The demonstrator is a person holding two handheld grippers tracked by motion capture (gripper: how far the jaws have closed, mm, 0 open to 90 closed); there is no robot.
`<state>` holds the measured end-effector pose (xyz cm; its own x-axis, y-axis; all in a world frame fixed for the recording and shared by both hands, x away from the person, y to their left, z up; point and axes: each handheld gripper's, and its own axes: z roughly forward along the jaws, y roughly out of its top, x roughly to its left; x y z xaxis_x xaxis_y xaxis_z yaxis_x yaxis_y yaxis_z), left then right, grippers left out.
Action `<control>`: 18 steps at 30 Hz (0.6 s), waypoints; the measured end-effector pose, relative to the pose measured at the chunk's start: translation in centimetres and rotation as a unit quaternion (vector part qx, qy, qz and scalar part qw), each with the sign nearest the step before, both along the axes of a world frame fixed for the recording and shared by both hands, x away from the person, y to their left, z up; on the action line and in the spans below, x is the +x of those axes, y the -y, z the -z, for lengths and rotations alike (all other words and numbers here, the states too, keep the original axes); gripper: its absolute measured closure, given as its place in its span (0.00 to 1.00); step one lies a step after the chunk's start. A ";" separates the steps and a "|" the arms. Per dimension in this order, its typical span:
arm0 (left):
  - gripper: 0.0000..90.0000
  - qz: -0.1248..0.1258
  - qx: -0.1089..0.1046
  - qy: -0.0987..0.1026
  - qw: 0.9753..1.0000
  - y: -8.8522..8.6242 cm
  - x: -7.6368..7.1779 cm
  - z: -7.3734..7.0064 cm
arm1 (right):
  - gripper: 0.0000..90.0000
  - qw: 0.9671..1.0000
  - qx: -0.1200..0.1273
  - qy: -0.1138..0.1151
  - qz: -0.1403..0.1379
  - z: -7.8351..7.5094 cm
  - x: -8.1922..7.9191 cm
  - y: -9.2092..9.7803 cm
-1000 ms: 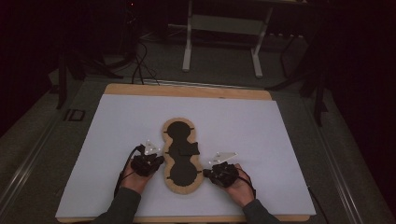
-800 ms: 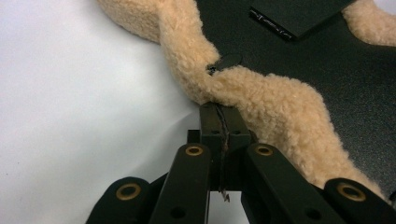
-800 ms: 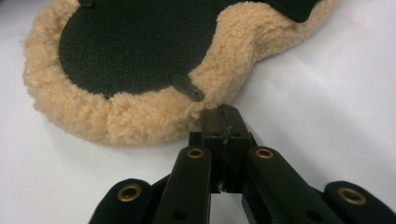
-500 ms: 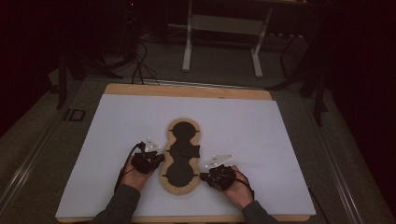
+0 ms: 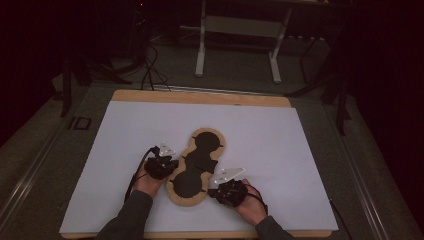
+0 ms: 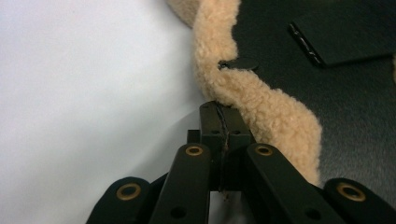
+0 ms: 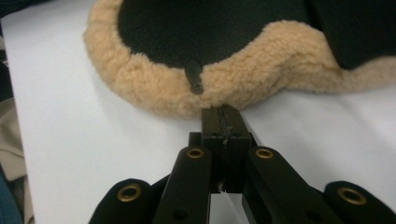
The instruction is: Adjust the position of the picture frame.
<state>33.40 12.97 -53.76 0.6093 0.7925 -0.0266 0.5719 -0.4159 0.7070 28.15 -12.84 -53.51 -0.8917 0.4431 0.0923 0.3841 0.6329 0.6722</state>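
Note:
A black figure-eight pad (image 5: pixel 197 165) with a tan fleece rim lies on the white table top (image 5: pixel 280 150), tilted so its far lobe leans right. My left gripper (image 5: pixel 172 164) is at the pad's left edge near its waist. In the left gripper view that gripper (image 6: pixel 219 106) is shut, its tips pinching the fleece rim (image 6: pixel 266 112). My right gripper (image 5: pixel 212 182) is at the near lobe's right edge. In the right gripper view it (image 7: pixel 223 109) is shut on the fleece rim (image 7: pixel 154 88), just below a small black tab (image 7: pixel 194 75).
The white sheet covers a wooden board (image 5: pixel 200 97) with open room on all sides of the pad. Beyond the table's far edge stand a metal stand (image 5: pixel 237 45) and cables (image 5: pixel 147 70) on a dark floor.
The pad has turned clockwise, its far lobe swinging to the right. My left gripper moved slightly away from me and my right gripper slightly toward me, both still on the rim.

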 end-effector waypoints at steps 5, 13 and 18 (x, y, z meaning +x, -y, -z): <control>1.00 0.006 0.008 -0.009 1.000 0.5 0.9 -0.2 | 1.00 1.000 0.006 0.000 -0.013 0.1 -0.3 -0.8; 1.00 0.019 0.008 -0.015 1.000 1.1 2.2 -0.4 | 1.00 1.000 0.012 0.001 -0.022 0.2 -0.5 -1.8; 0.98 0.009 0.000 -0.012 1.000 0.7 2.0 -0.2 | 1.00 0.999 0.014 -0.001 -0.030 0.3 -0.4 -1.7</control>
<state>35.37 12.24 -53.54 0.6223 0.7817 -0.0407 0.5806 -0.4261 0.6937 27.77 -11.12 -53.77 -0.9165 0.3859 0.1053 0.3468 0.6354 0.6900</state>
